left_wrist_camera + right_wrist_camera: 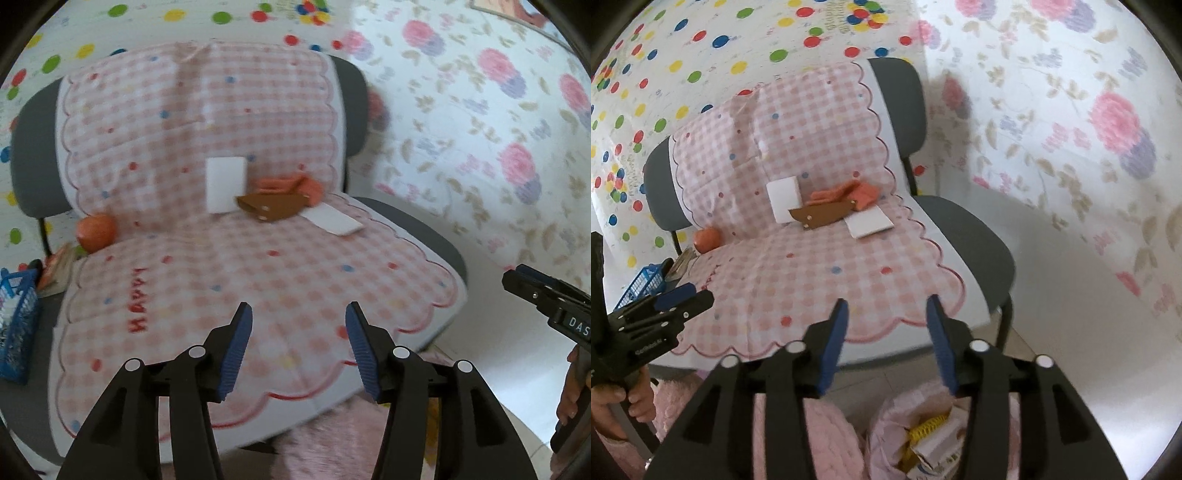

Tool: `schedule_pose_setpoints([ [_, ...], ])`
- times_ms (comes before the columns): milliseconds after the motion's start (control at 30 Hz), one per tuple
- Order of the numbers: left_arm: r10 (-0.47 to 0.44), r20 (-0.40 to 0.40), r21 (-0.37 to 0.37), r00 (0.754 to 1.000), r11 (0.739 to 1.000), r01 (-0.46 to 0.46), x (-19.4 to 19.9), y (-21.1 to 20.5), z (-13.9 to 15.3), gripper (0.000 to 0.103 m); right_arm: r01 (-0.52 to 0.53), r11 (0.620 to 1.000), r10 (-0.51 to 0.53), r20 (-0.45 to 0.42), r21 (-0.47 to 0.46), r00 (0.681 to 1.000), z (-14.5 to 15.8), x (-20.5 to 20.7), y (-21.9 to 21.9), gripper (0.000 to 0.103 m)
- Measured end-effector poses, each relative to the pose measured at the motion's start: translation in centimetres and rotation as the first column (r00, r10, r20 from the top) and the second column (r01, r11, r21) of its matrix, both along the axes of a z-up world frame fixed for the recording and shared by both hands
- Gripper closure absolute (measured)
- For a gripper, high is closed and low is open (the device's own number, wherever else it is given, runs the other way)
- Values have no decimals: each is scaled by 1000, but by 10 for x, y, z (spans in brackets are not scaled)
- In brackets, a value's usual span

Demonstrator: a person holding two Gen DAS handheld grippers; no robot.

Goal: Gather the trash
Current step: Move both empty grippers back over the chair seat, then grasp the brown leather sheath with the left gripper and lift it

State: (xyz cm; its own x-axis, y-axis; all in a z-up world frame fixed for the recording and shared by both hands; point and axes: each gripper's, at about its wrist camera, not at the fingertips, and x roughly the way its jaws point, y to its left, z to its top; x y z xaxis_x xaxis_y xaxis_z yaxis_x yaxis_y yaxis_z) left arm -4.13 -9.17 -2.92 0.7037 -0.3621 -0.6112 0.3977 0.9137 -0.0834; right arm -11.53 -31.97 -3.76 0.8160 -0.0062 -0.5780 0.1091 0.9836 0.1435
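Both your left gripper (pixel 299 332) and right gripper (pixel 886 326) are spread and empty; you're between pickups, so reach next toward the brown scrap (pixel 271 208) mid-frame.

A grey chair (pixel 360 110) is draped with a pink-and-white checked cover (pixel 229 266), dotted red, blue and yellow. White cards (pixel 226 184), a brown piece (pixel 273 207) and orange scraps (pixel 291 184) are seen. Blue pads (pixel 236 354) line the black claws.

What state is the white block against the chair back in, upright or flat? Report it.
Upright: the white block stands on edge, leaning against the chair's checked cover, while the white card beside it lies flat.
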Motion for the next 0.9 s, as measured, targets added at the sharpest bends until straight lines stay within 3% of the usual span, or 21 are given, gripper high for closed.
schedule_pose_setpoints([
  [67, 33, 3, -2, 999, 999, -33, 9, 10, 3, 36, -13, 1000, 13, -1, 0, 1000, 2, 14, 5, 54],
  [467, 142, -13, 37, 990, 989, -142, 77, 38, 0, 36, -62, 998, 61, -60, -19, 996, -7, 106, 15, 52],
  [600, 142, -27, 47, 989, 989, -141, 107, 35, -7, 27, -65, 997, 62, -81, -34, 995, -15, 132, 14, 54],
  [900, 98, -90, 26, 991, 995, -96, 180, 12, -27, 24, -66, 997, 61, -122, -38, 991, -33, 186, 8, 54],
])
